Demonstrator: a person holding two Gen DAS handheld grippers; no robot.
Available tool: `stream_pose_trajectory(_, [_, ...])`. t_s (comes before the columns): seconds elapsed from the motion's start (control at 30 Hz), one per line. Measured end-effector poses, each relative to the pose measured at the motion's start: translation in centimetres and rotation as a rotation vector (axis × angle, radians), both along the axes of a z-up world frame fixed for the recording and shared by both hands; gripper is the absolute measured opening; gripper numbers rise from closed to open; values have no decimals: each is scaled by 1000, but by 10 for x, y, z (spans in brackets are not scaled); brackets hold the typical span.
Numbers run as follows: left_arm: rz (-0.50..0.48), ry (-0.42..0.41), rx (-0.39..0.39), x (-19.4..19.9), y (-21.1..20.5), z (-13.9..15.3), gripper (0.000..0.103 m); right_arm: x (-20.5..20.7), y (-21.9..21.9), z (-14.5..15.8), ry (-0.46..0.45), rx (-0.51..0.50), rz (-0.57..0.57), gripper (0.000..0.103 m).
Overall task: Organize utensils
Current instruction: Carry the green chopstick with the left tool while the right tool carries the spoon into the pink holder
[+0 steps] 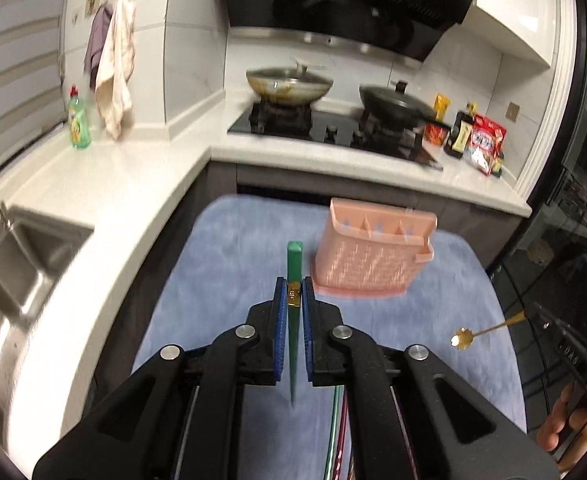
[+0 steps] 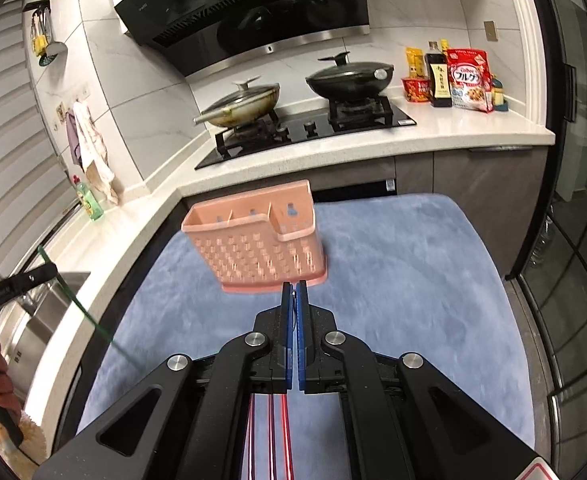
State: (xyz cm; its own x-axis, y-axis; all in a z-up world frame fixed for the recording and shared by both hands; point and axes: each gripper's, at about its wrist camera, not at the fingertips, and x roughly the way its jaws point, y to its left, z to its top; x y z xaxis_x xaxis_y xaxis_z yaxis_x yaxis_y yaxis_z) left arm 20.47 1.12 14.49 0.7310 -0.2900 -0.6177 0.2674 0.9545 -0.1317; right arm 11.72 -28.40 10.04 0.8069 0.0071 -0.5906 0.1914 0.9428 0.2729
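Left wrist view: my left gripper (image 1: 294, 294) has its jaws clenched on a green chopstick (image 1: 294, 280) at its gold band, the thick end pointing ahead toward the pink utensil basket (image 1: 367, 258), the thin tip trailing back beneath the camera. The basket stands upright on the blue cloth (image 1: 229, 240) that covers the tabletop, just right of the chopstick's thick end and apart from it. Off to the right, a gold spoon (image 1: 481, 332) hangs in the air, its handle running into the jaws of the other gripper, its bowl clear of the cloth. Right wrist view: my right gripper (image 2: 294, 294) has its jaws pressed together on something very thin, which I take to be that spoon's handle; the spoon itself barely shows here. The basket (image 2: 253, 248), with its divided compartments open at the top, sits just beyond the fingertips. At far left the left gripper (image 2: 21, 284) carries the chopstick (image 2: 75, 300) aslant above the tabletop's edge. I judge both pieces light, stiff and smooth, so each could swivel in a grip. The chopstick looks best held near its thick end, the spoon mid-handle, for a drop into a compartment.
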Motion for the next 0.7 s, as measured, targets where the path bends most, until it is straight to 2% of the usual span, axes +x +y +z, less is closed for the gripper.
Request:
stream_pose_trajectory(0.17, [-18,-58,-53,24,-15,41,7,36,-11,21,-41,11,-13,2])
stream_pose_trajectory(0.27, [-24,-135,-88,33,-27,72,7,64,-19,33,-59,3,-38,2])
stream_pose_trajectory(0.33, [-11,-205,-111,40,-34,94,7,81,-24,33,-63,22,-46,2])
stream_pose_trajectory(0.43, [-14,-248,-153,56,-48,111,7,104,-30,31,-62,29,-53,2])
stream_pose_trajectory(0.53, [-11,-264,-152,73,-62,111,7,126,-32,24,-52,26,-55,2])
stream_pose_trajectory(0.7, [-2,-267,-123,100,-82,87,7,156,-40,5,-9,30,-58,2])
